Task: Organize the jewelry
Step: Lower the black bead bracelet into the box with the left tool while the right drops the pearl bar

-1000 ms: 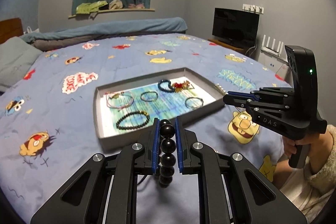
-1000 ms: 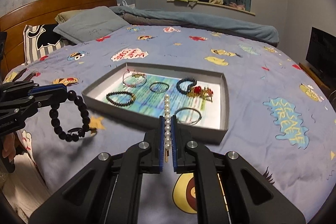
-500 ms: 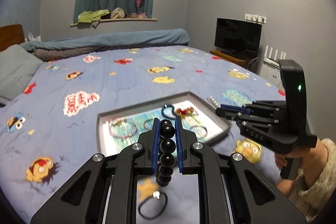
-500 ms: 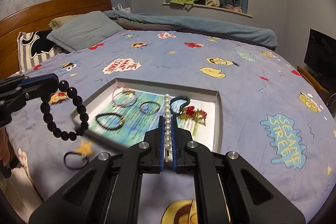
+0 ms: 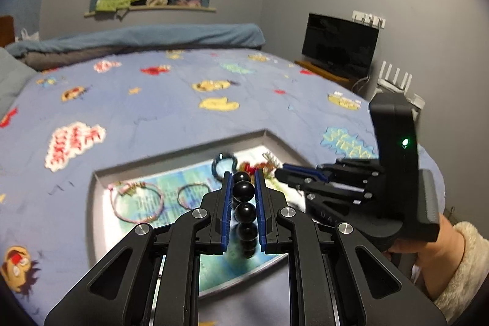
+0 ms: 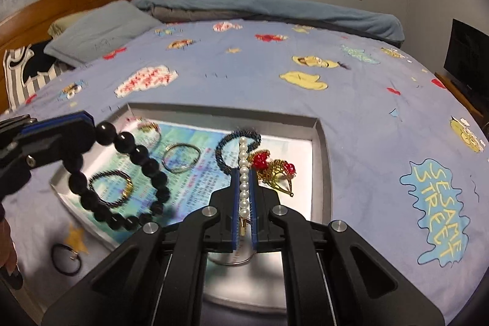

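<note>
The black bead bracelet (image 6: 128, 179) hangs in a loop over the near left part of the grey tray (image 6: 321, 161), pinched between the closed fingers of the left gripper (image 5: 243, 194). The pearl strand (image 6: 243, 173) stands clamped in the right gripper (image 6: 243, 197) above the tray's near edge. In the tray lie a red-and-gold brooch (image 6: 275, 170), a silver bangle (image 6: 181, 158) and smaller bracelets, and on the bedspread (image 6: 366, 118) off the near left corner sits a black hair tie (image 6: 65, 260).

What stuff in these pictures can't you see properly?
- Thin silver bangle, right wrist view: mostly behind the right gripper.
- String of white pearls: its lower end is hidden between the fingers.
- Big black bead bracelet, left wrist view: the left gripper covers its loop.
- Grey tray: motion-blurred.
</note>
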Tool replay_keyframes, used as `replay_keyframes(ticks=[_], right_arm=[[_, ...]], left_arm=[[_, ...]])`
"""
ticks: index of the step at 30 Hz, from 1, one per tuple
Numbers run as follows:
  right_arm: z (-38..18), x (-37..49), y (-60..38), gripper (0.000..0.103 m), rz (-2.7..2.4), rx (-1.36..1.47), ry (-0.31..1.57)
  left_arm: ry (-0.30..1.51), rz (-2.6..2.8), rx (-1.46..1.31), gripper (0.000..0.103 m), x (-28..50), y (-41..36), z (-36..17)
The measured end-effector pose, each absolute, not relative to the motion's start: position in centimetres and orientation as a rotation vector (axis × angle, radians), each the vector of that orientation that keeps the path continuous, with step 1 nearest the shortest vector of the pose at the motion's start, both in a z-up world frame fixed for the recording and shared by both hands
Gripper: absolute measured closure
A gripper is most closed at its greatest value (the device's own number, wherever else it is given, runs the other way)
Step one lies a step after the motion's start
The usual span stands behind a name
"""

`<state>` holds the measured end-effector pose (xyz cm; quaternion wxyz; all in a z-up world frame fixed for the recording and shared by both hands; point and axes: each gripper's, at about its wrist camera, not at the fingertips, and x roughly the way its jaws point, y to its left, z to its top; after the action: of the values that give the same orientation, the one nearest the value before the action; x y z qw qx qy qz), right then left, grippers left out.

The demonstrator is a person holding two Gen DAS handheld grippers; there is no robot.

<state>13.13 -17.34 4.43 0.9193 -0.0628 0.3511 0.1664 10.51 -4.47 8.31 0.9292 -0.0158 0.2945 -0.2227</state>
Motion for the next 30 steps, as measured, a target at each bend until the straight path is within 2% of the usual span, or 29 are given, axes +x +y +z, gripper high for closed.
replay_keyframes(ticks=[13, 30], right_arm=[[1.2, 15.0, -15.7, 0.097, 0.356, -0.162, 0.856], [1.4, 15.0, -16.8, 0.097, 0.337, -0.117, 0.842]], left_arm=[[0.753, -0.406, -0.092, 0.088, 13.8, -2.1, 3.8], [0.782, -0.358, -0.057, 0.088, 14.3, -2.6, 2.3]])
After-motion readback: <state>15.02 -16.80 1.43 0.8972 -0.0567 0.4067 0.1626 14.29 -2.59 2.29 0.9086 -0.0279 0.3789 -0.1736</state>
